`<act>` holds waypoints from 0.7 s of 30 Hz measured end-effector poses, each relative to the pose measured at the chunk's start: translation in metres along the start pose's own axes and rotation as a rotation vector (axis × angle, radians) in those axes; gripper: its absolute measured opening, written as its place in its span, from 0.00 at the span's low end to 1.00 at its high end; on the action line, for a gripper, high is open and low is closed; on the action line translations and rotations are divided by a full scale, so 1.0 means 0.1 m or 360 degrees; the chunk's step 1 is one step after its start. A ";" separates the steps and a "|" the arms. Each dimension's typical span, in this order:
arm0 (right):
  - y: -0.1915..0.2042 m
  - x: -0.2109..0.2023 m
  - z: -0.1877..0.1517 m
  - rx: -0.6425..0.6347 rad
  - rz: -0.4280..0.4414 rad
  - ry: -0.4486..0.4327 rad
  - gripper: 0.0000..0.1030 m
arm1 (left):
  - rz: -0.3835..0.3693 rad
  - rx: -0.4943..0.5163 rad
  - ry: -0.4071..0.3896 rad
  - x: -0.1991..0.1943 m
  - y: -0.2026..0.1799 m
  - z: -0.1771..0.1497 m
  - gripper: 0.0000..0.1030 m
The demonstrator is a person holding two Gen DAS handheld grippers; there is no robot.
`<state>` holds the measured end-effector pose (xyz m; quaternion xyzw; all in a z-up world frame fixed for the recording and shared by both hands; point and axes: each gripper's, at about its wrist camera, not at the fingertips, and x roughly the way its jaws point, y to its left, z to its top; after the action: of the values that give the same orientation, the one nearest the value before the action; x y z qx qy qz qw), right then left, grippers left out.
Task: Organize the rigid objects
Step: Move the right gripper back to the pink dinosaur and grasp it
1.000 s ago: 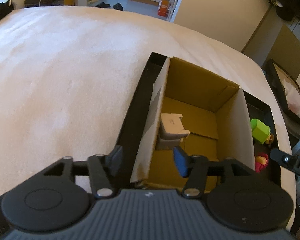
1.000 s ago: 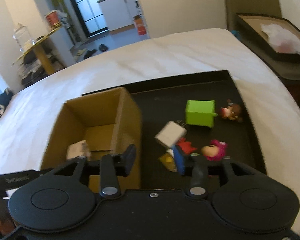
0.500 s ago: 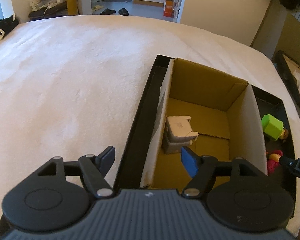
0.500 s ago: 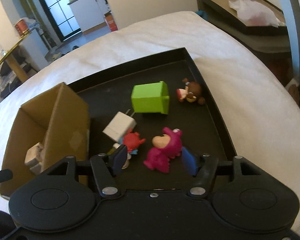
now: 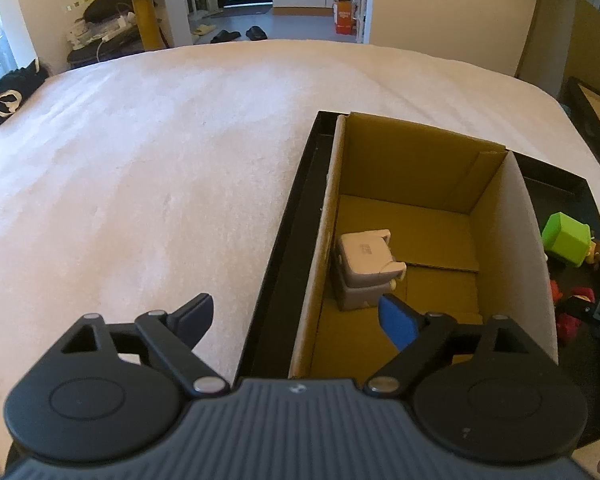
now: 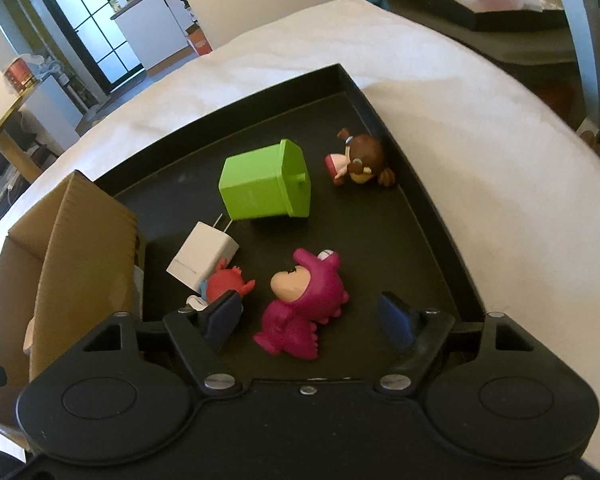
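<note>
My right tool [image 6: 308, 316] gapes wide, holding nothing — the pink figure [image 6: 300, 304] lies between its fingers, perhaps untouched, near the tray's [image 6: 420, 216] front edge. My left tool [image 5: 296, 316] hangs open over the box [image 5: 516, 240].

Pink dinosaur figure [image 6: 300, 306] lies on its side beside white charger [image 6: 202, 258], green cube [image 6: 266, 182], brown figure [image 6: 360, 160].

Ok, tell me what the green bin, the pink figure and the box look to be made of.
Green bin: likely hard plastic, matte, with crisp moulded edges and uniform colour.
Pink figure: probably vinyl or plastic, slightly glossy, with soft highlights on its rounded body.
Box: corrugated cardboard, dull brown, with folded flaps and raw cut edges.
</note>
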<state>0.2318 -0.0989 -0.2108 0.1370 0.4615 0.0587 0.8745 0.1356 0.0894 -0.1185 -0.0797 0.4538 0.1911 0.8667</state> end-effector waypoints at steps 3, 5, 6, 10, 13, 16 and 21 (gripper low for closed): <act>0.00 0.07 -0.04 0.0005 0.0003 -0.0030 0.74 | 0.0021 -0.0003 -0.0004 0.01 0.00 0.00 0.86; 0.01 0.08 -0.05 0.0008 -0.0008 -0.0056 0.74 | 0.0024 -0.0007 -0.0010 0.01 -0.01 0.00 0.86; 0.04 0.09 -0.07 -0.0023 -0.0011 -0.0064 0.73 | 0.0030 -0.0005 -0.0014 0.01 -0.01 0.00 0.86; 0.11 0.09 -0.09 -0.0124 -0.0062 -0.0086 0.48 | 0.0037 -0.0009 -0.0009 0.00 0.00 -0.01 0.86; 0.07 0.06 -0.09 -0.0099 -0.0034 -0.0070 0.47 | 0.0038 -0.0011 -0.0016 -0.01 0.00 0.00 0.86; 0.06 0.00 -0.09 -0.0096 -0.0038 -0.0084 0.43 | 0.0040 -0.0005 -0.0020 -0.02 -0.01 -0.01 0.86; 0.09 -0.11 -0.05 -0.0126 -0.0024 -0.0116 0.43 | 0.0027 -0.0019 -0.0029 -0.04 0.02 -0.02 0.86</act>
<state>0.2215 -0.0922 -0.2024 0.1010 0.4278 0.0652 0.8959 0.1310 0.0898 -0.1159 -0.0793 0.4453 0.2020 0.8687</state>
